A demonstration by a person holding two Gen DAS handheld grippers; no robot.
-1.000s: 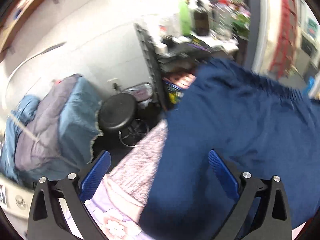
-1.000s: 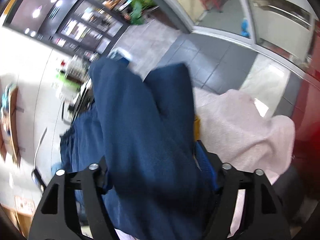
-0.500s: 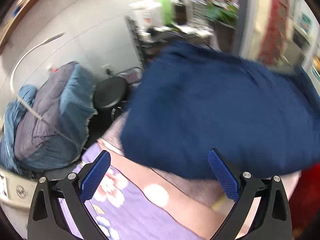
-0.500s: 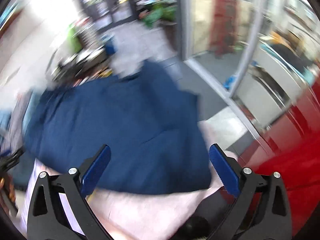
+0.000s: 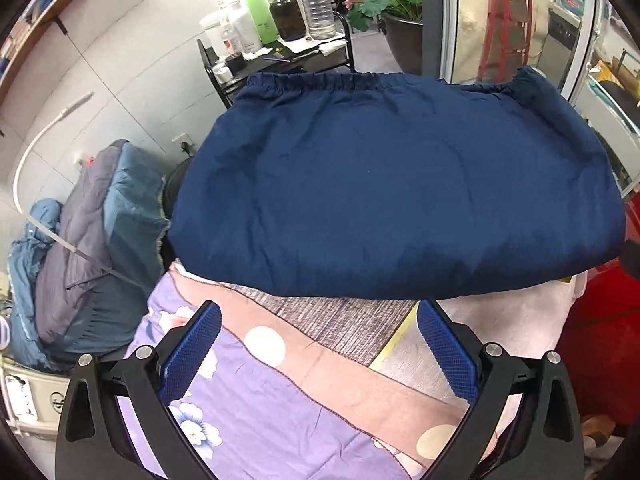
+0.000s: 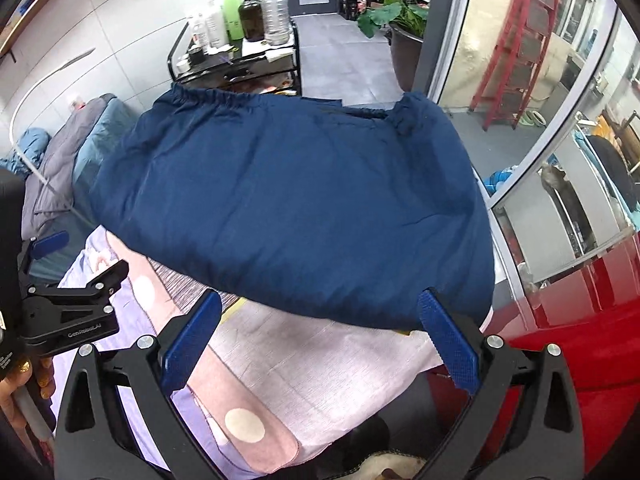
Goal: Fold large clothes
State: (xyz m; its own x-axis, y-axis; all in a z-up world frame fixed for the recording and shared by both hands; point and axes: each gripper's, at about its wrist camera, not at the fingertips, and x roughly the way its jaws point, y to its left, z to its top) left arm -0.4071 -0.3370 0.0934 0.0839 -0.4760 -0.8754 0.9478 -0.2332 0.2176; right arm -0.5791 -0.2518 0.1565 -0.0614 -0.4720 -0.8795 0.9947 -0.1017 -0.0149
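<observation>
A folded navy blue garment (image 5: pixel 392 184) with an elastic waistband at its far edge lies flat on the cloth-covered table (image 5: pixel 280 392). In the right wrist view the same navy garment (image 6: pixel 296 208) fills the middle. My left gripper (image 5: pixel 318 350) hangs open above the floral cloth, just short of the garment's near fold, with nothing between its blue pads. My right gripper (image 6: pixel 320 340) stands wide open over the pale cloth at the garment's near right corner, also empty. The left gripper's body (image 6: pixel 60 304) and the hand holding it show at the left edge of the right wrist view.
A pile of blue-grey bedding (image 5: pixel 88 240) sits to the left of the table. A black cart (image 5: pixel 276 56) with several bottles stands behind. A potted plant (image 6: pixel 400 20), a red ladder (image 6: pixel 528 40), glass doors and a red surface (image 6: pixel 592 340) lie to the right.
The right gripper let go of the navy garment and opened wide. The garment swung over and settled flat, folded, on the table. Both grippers pulled back toward the near edge.
</observation>
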